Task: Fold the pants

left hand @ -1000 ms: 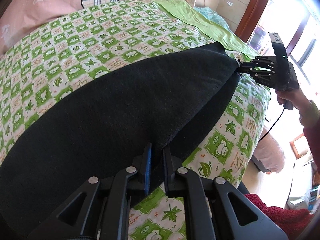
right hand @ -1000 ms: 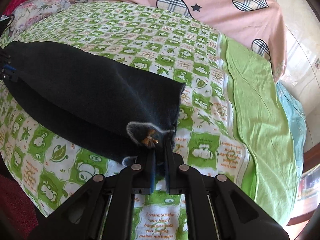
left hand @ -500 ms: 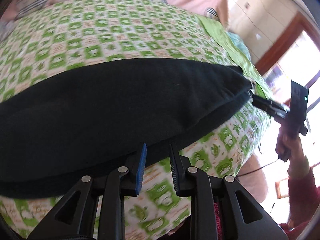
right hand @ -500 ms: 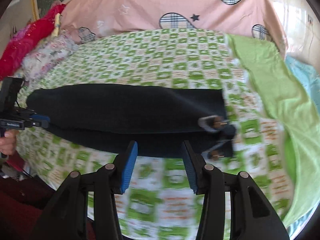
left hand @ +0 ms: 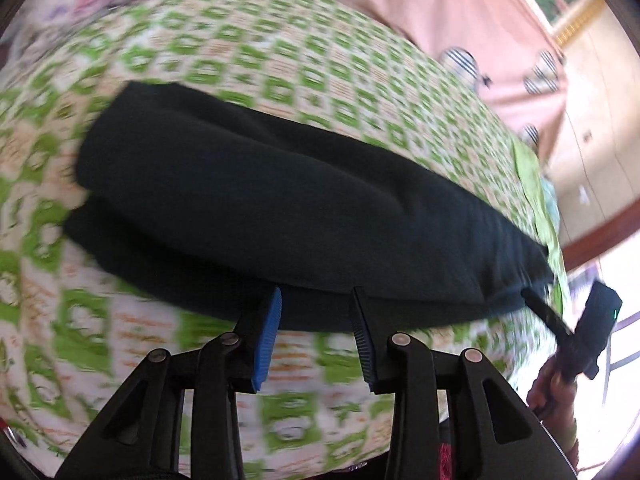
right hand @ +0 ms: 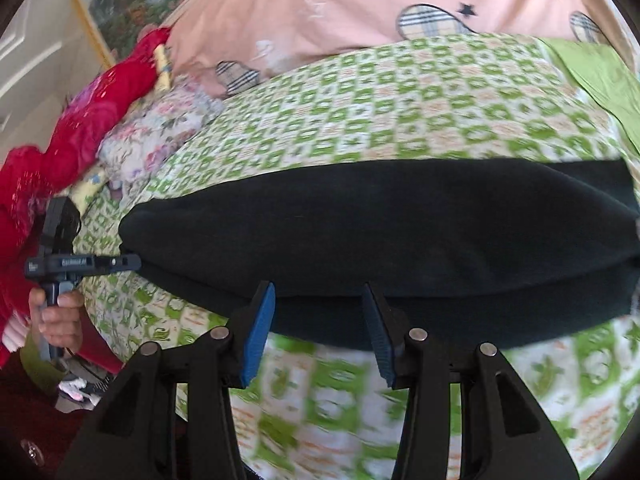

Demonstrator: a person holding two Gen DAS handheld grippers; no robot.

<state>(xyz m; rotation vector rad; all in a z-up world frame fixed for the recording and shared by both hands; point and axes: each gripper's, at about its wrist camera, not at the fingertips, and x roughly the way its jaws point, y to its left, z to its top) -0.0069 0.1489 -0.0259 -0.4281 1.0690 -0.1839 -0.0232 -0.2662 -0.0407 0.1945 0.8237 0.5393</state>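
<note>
The black pants [left hand: 288,208] lie folded lengthwise, one leg on the other, across the green patterned bed cover; they also show in the right wrist view [right hand: 400,232]. My left gripper [left hand: 316,300] is open and empty, its fingertips at the pants' near edge. My right gripper [right hand: 320,294] is open and empty, also at the near edge. The right gripper shows in the left wrist view [left hand: 560,324] by one end of the pants. The left gripper shows in the right wrist view [right hand: 120,262] by the other end.
The green and white bed cover [right hand: 400,92] spreads around the pants. A pink quilt [right hand: 340,12] lies along the far side. Red clothing [right hand: 80,128] and a floral pillow [right hand: 160,124] sit at the left. A plain green sheet [right hand: 600,76] lies at the right.
Both grippers have let go of the pants' ends and opened wide. Both have pulled back toward the bed's near edge and turned to face the pants side-on.
</note>
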